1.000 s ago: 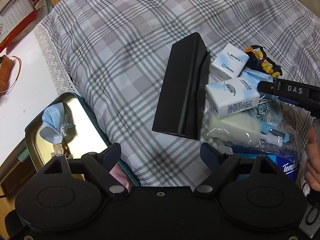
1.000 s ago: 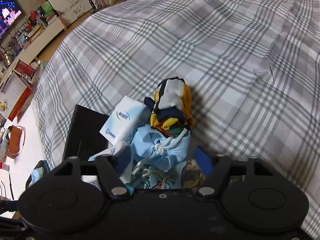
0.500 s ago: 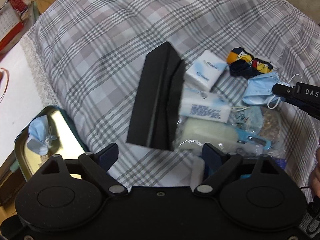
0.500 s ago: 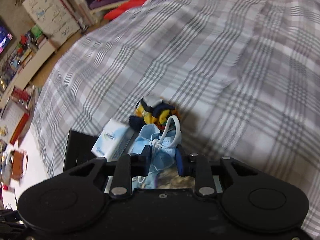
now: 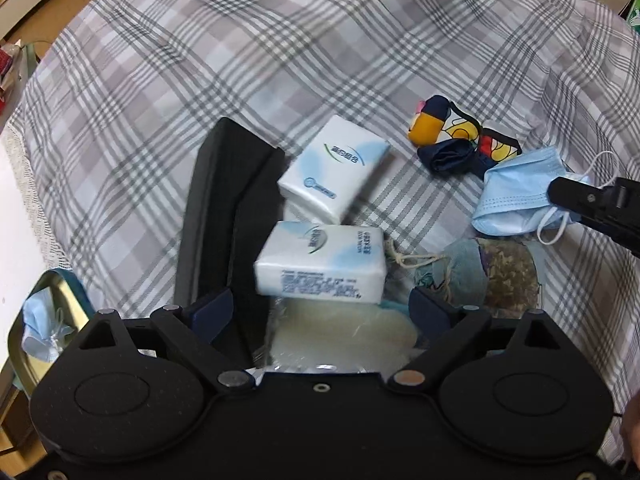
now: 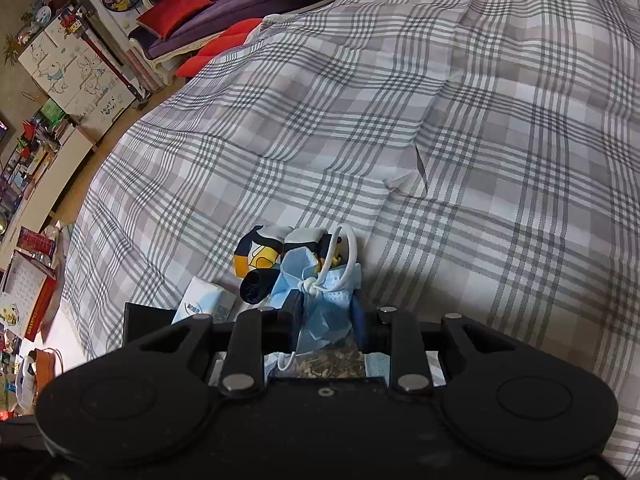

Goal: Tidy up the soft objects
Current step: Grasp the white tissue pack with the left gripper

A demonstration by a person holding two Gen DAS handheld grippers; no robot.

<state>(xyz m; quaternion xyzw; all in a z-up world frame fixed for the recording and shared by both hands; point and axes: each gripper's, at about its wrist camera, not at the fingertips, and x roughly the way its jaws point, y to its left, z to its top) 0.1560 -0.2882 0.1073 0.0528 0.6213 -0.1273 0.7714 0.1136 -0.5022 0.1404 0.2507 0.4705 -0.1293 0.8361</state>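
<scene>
The right gripper was clamped on a blue face mask, its two fingers pressed against the bunched fabric from both sides, with the knotted white ear loop standing up past the fingertips. Just below the mask lay a clear pouch of dried herbs. Beyond it sat a rolled bundle of yellow, white and navy socks, and to the left a white tissue pack against a black box, all on the grey plaid bedspread that stretched away toward a purple sofa with red cushions.

The left gripper hung over the pile with its jaws opening wide and nothing pressed between them. Directly between its fingers lay a pale soft pad in clear wrap. Just past that rested a white tissue pack, touching a second pack farther on. The black box lay along their left side. To the right sat the herb pouch. Farther right, the mask appeared in the other gripper's black fingertip. The sock bundle lay beyond that. At the lower left, off the bedspread, a gold tin tray held another crumpled blue mask.
</scene>
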